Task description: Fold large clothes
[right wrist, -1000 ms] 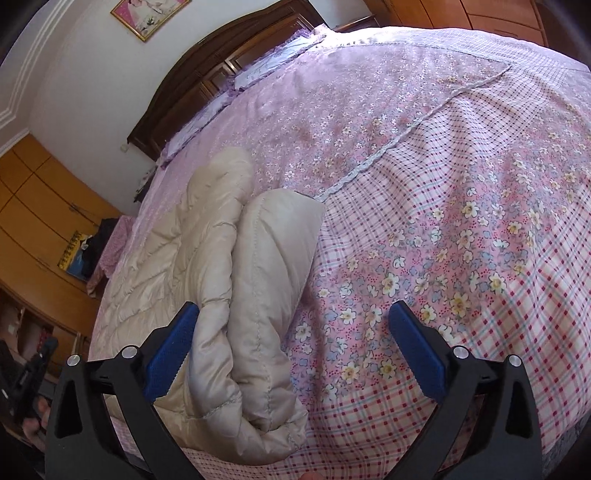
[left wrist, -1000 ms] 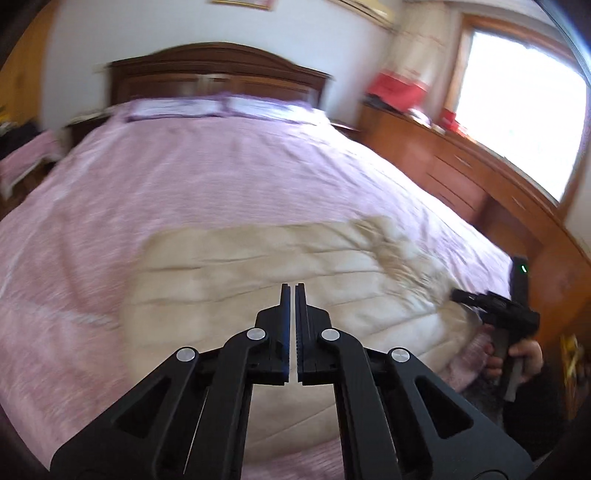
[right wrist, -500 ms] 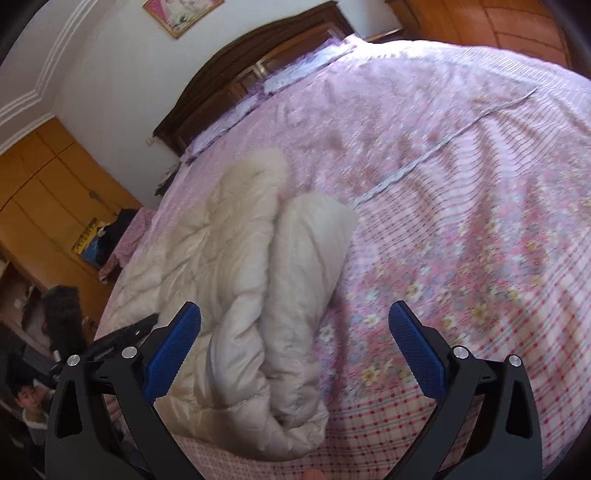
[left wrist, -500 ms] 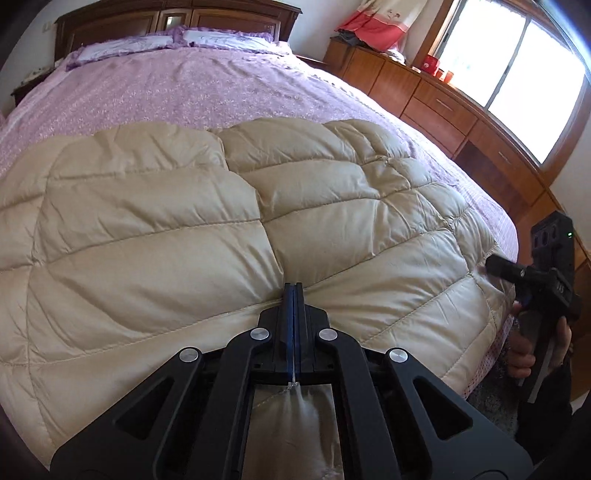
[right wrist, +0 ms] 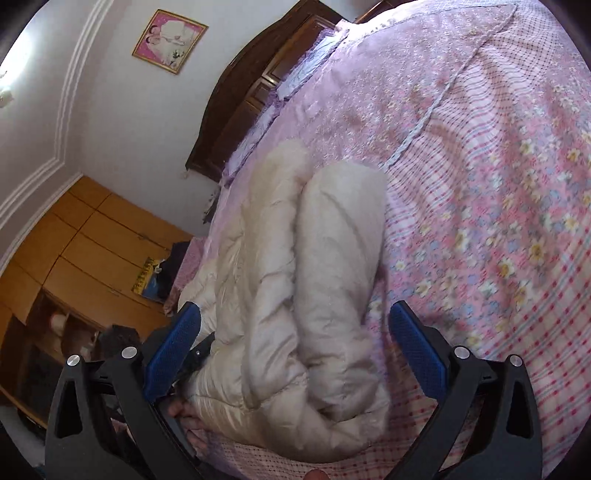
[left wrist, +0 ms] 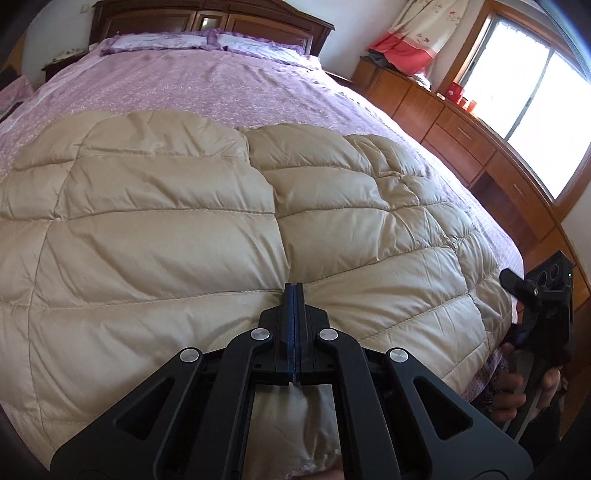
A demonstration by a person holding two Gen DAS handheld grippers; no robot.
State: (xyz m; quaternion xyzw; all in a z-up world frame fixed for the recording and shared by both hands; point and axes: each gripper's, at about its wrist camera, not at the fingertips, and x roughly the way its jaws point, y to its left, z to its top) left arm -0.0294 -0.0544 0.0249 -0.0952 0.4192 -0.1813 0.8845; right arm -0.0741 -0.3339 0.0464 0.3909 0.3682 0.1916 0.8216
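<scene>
The left hand-held gripper [left wrist: 294,295] is angled downward, jaws closed; the right hand-held gripper [right wrist: 295,332] gapes wide.

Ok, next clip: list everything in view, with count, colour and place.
down jacket: one, beige, flat on the near bed
bedspread: one, pink floral, over the bed
pillows: two, lilac, by the headboard
headboard: one, dark wood, far end
cabinets: a run, brown, under the window
framed picture: one, pink, on the wall
left gripper: shut on jacket fabric
right gripper: open, over a sleeve
</scene>
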